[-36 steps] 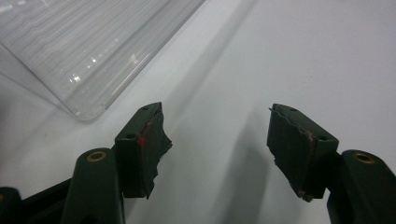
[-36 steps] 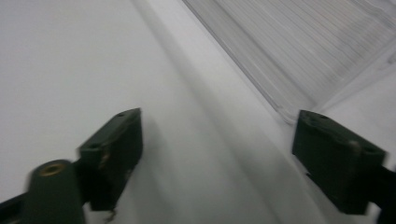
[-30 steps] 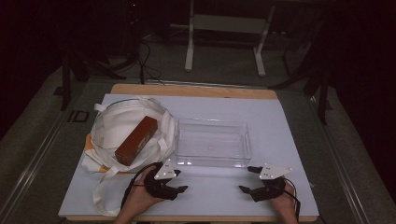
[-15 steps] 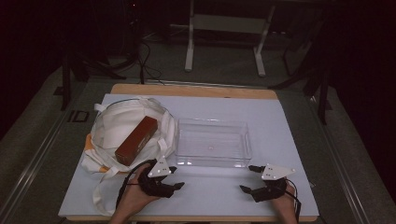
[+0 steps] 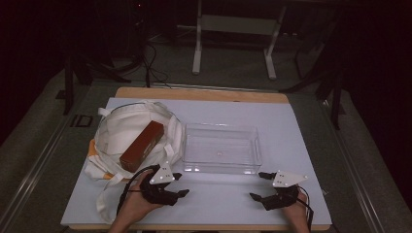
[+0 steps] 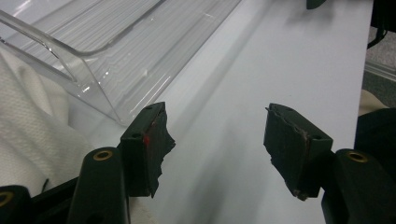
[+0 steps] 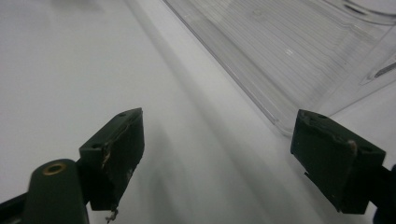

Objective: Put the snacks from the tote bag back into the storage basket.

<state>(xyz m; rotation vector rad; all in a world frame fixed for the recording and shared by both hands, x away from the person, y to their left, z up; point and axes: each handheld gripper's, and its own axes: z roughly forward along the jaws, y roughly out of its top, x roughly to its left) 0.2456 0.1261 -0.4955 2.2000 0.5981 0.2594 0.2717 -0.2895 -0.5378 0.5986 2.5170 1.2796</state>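
Observation:
A brown box (image 5: 142, 145) lies slanted on a white cloth bag (image 5: 121, 131) at the table's left. A clear plastic tray (image 5: 219, 148) stands empty in the middle; its corner (image 6: 93, 60) is close ahead in the left gripper view, its wall (image 7: 289, 56) in the right gripper view. My left gripper (image 5: 180, 184) rests near the front edge, just right of the bag, open with nothing between its jaws (image 6: 217, 140). My right gripper (image 5: 257, 186) lies at the front right, also open and empty (image 7: 217, 154).
The white table mat (image 5: 291, 126) has bare room right of the tray and along the front. The bag's straps (image 5: 104, 204) trail toward the front left corner. A white stand (image 5: 233, 29) is on the floor beyond the table.
My left gripper has shifted left and slightly back toward the bag. The right gripper has hardly moved.

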